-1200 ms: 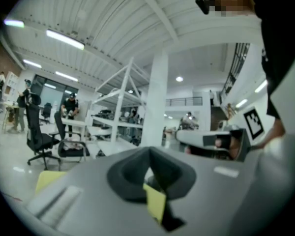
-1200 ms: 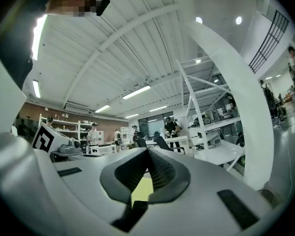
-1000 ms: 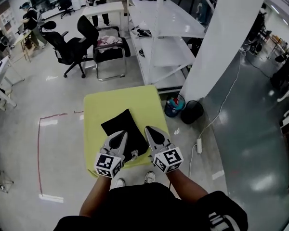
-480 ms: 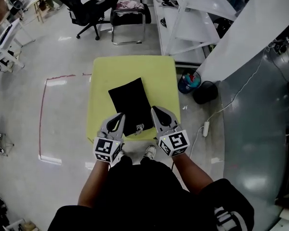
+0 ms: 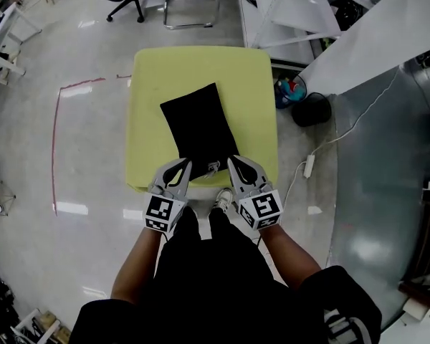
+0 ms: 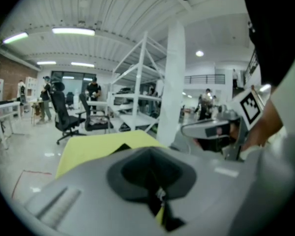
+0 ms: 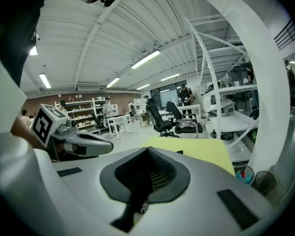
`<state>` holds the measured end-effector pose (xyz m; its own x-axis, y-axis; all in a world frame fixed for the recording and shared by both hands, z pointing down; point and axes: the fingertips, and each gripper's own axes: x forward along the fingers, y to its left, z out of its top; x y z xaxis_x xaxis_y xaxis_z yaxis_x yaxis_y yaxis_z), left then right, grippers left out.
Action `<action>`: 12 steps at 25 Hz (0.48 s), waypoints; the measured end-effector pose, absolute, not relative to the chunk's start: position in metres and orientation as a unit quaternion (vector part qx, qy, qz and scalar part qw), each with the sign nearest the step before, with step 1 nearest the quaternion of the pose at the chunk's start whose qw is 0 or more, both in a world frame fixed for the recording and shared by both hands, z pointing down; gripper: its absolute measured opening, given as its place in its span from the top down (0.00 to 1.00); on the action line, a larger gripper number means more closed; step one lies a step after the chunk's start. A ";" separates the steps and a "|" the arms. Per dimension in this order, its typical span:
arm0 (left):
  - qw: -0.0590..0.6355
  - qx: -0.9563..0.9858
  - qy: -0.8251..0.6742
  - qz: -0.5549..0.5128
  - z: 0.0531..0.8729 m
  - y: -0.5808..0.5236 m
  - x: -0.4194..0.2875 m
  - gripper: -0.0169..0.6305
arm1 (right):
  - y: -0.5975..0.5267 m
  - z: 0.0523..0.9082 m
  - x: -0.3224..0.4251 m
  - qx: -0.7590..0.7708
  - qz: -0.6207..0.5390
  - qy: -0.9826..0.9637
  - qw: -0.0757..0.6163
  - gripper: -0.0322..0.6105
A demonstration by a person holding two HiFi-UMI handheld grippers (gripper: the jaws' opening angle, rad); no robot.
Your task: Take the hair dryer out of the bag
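1. Both pairs of jaws are closed on nothing: the left gripper (image 6: 160,196) view and the right gripper (image 7: 137,196) view each show the dark pads meeting in a seam.
2. Only the head view shows the whole black bag (image 5: 198,124). It lies flat on the yellow-green table (image 5: 150,84) just ahead of the tips. Its near end, with a small metal pull (image 5: 213,168), sits between the two grippers. Whether a tip touches it cannot be told.
3. Each gripper view shows the bag only as a dark corner beyond that gripper's grey body.
4. No view shows the hair dryer itself.
5. Each gripper view catches the other gripper alongside, with its marker cube (image 6: 250,107).
6. Farther out, the gripper views show office chairs (image 6: 64,117), white racks (image 6: 142,102) and distant people. The head view instead shows a red tape line (image 5: 56,142) and a power strip (image 5: 309,166) on the floor.
7. Black-and-white squares on the cubes are the only print; no lettering is readable.
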<state>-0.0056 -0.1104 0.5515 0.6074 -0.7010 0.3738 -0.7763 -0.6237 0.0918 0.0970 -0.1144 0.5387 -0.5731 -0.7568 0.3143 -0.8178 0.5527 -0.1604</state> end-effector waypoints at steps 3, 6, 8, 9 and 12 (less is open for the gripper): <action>0.133 0.890 -0.406 0.160 0.573 -0.110 0.000 0.96 | -0.104 0.567 0.088 0.436 0.160 -0.876 0.130 0.94; 0.144 0.889 -0.401 0.171 0.593 -0.106 0.005 0.96 | -0.095 0.593 0.082 0.432 0.180 -0.872 0.140 0.94; 0.156 0.888 -0.395 0.177 0.606 -0.100 0.009 0.96 | -0.095 0.605 0.086 0.443 0.199 -0.864 0.138 0.94; 0.158 0.887 -0.394 0.181 0.612 -0.097 0.010 0.96 | -0.095 0.610 0.089 0.448 0.205 -0.859 0.138 0.94; 0.148 0.884 -0.392 0.206 0.629 -0.094 0.013 0.96 | -0.098 0.627 0.098 0.457 0.215 -0.850 0.149 0.94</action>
